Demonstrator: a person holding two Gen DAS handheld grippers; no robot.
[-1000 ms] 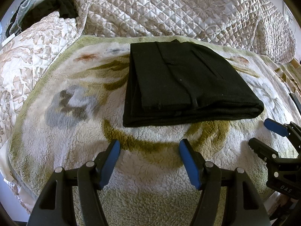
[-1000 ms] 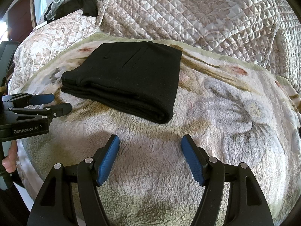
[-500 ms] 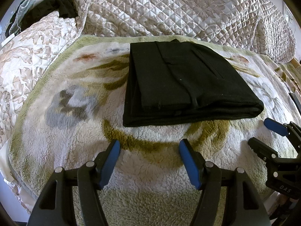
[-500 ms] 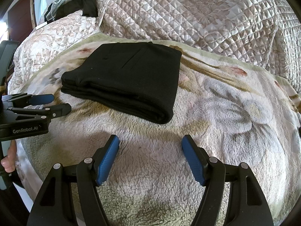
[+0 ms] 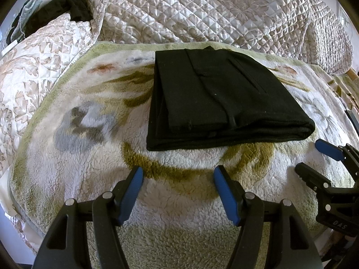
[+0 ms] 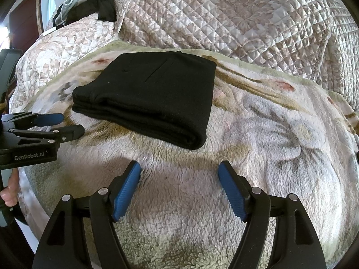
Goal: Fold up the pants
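The black pants (image 5: pixel 219 98) lie folded into a compact rectangle on a fleece floral blanket (image 5: pixel 89 134); they also show in the right wrist view (image 6: pixel 152 98). My left gripper (image 5: pixel 178 172) is open and empty, hovering over the blanket just in front of the pants' near edge. My right gripper (image 6: pixel 179 168) is open and empty, in front of the pants' folded right corner. Each gripper shows in the other's view: the right one at the right edge (image 5: pixel 314 159), the left one at the left edge (image 6: pixel 69 124).
A quilted beige bedspread (image 5: pixel 213 11) rises behind the blanket. Dark clothes (image 5: pixel 56 9) are heaped at the far left corner. The blanket's near edge drops off at the lower left (image 5: pixel 13 201).
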